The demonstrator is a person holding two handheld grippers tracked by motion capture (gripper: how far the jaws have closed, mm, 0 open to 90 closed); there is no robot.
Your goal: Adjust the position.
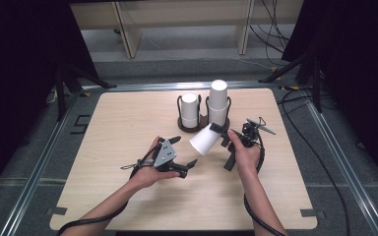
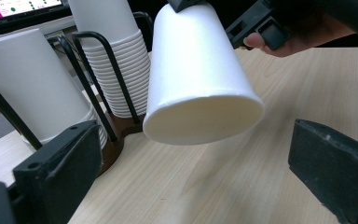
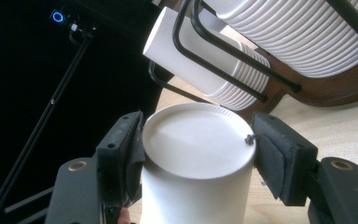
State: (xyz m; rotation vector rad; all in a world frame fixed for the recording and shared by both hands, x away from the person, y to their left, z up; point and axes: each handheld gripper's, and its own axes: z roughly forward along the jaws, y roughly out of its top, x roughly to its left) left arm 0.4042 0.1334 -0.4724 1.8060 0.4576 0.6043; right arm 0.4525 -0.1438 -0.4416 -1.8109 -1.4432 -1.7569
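A white paper cup (image 1: 204,140) hangs tilted above the table, mouth toward the lower left. My right gripper (image 1: 220,137) is shut on it near its closed base. In the right gripper view the two pads sit on either side of the cup (image 3: 196,149), whose flat base faces up. My left gripper (image 1: 186,151) stands open just left of the cup's mouth, holding nothing. The left gripper view has the cup (image 2: 198,79) above and beyond the wide-apart jaws of the left gripper (image 2: 191,172). A hand holds each gripper.
Behind the cup, a dark wire cup holder (image 1: 197,123) carries two stacks of white cups, a shorter one (image 1: 189,109) and a taller one (image 1: 218,101). The wooden table (image 1: 128,196) has rounded corners, with dark floor and cables around it.
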